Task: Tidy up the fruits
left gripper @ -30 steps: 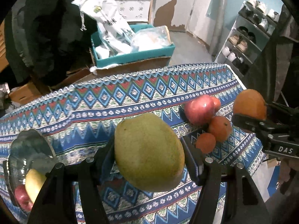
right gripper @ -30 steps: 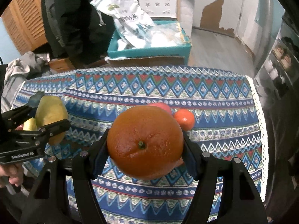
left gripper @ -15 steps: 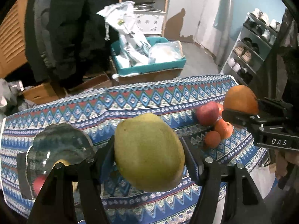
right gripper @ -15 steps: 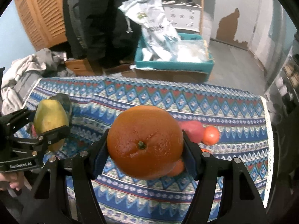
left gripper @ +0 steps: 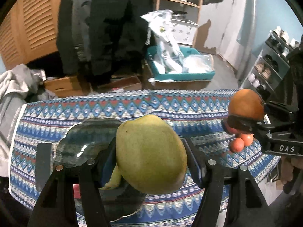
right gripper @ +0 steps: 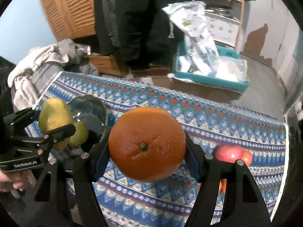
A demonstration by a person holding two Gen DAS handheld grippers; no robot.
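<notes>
My left gripper (left gripper: pixel 150 156) is shut on a green mango (left gripper: pixel 149 153) and holds it above the dark glass bowl (left gripper: pixel 85 141). Under the mango a yellow-green fruit (left gripper: pixel 114 179) lies in that bowl. My right gripper (right gripper: pixel 146 144) is shut on a large orange (right gripper: pixel 146 143), carried over the patterned tablecloth (right gripper: pixel 217 124). In the right wrist view the mango (right gripper: pixel 54 117) in the left gripper (right gripper: pixel 55 122) hangs over the bowl (right gripper: pixel 90 111). A red apple (right gripper: pixel 228 153) and small tangerines (right gripper: pixel 247 158) lie on the cloth at the right.
Beyond the table stand a teal box (left gripper: pixel 181 70) with plastic bags, cardboard boxes (left gripper: pixel 62 84), hanging dark clothes (left gripper: pixel 106 28) and a wooden shelf (left gripper: pixel 180 0). A heap of grey cloth (right gripper: pixel 37 68) lies off the table's left end. A shoe rack (left gripper: pixel 272 64) stands at the right.
Both grippers have moved left across the table and risen a little, fruit still gripped. The bowl has come from the left edge to under the mango; the loose fruit pile fell behind to the right.
</notes>
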